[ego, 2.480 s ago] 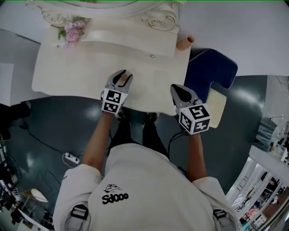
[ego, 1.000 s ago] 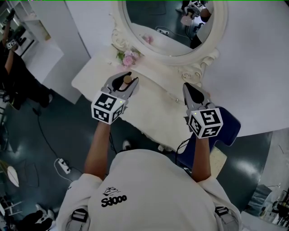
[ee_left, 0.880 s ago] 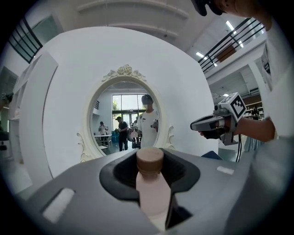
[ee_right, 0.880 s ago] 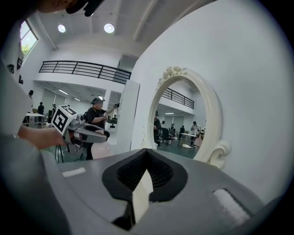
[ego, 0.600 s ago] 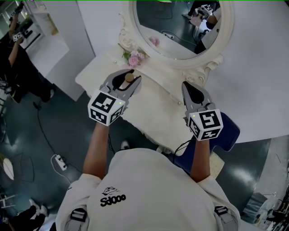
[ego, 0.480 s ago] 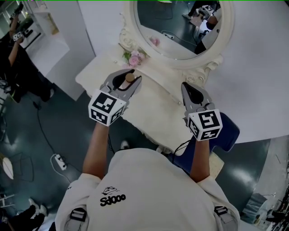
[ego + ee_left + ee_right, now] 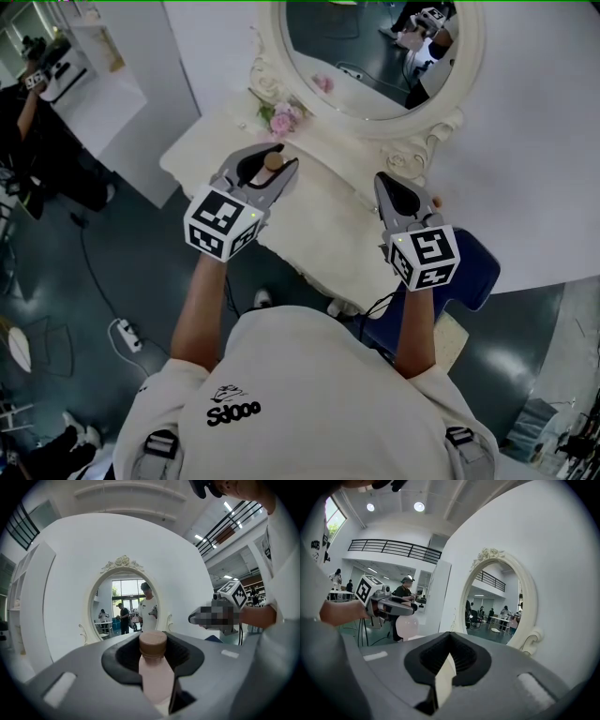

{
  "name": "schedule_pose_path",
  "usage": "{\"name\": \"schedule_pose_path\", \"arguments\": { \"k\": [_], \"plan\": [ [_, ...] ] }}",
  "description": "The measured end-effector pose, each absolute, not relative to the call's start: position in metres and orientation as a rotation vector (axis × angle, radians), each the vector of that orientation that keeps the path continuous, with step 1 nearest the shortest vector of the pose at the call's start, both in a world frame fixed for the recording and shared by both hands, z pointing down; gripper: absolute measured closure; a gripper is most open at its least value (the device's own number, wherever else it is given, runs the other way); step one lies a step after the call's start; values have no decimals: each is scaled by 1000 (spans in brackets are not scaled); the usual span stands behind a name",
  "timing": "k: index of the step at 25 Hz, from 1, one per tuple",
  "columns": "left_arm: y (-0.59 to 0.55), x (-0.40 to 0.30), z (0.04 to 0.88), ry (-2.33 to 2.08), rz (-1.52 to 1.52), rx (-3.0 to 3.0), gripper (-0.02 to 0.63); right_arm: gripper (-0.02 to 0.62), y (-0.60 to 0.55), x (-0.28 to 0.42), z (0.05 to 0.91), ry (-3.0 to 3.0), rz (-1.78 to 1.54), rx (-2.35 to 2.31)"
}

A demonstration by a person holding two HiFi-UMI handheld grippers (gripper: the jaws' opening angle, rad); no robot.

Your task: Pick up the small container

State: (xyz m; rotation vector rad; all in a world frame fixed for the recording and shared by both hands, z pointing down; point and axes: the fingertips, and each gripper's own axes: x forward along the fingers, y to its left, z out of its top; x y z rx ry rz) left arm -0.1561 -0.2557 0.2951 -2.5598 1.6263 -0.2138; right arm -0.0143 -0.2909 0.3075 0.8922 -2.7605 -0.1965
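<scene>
Watching from my end, nearest I have both arms reaching out over a cream-white dressing table [image 7: 330, 220]. The left gripper [image 7: 270, 164] is clamped on the small pale-pink container with the round brown cap [image 7: 154, 679]. Its dark pads press on the body from both sides, and the cap stands upright just above the jaws. The container sits over the left part of the table surface, a little in from the front edge. It looks lifted clear of the surface, though I can't be sure of that from this steep angle.

On the other side, the right gripper [image 7: 386, 184] hangs over the right part of the surface with its jaws together and nothing between them. It is well apart from the left one. Beside the table's right end there is a dark blue upholstered seat [image 7: 476, 274].

Farther back, a bunch of pink flowers [image 7: 281, 119] lies near the surface's far left corner. It is at the foot of the oval mirror in a carved cream frame [image 7: 375, 66] standing along the far edge.
</scene>
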Motion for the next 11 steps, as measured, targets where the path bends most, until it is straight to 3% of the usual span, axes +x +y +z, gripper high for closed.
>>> {"name": "schedule_pose_path", "arguments": {
  "k": [11],
  "plan": [
    [-244, -162, 302, 1660, -195, -2573, 462, 594, -282, -24, 320, -2774, -153, 850]
  ]
}}
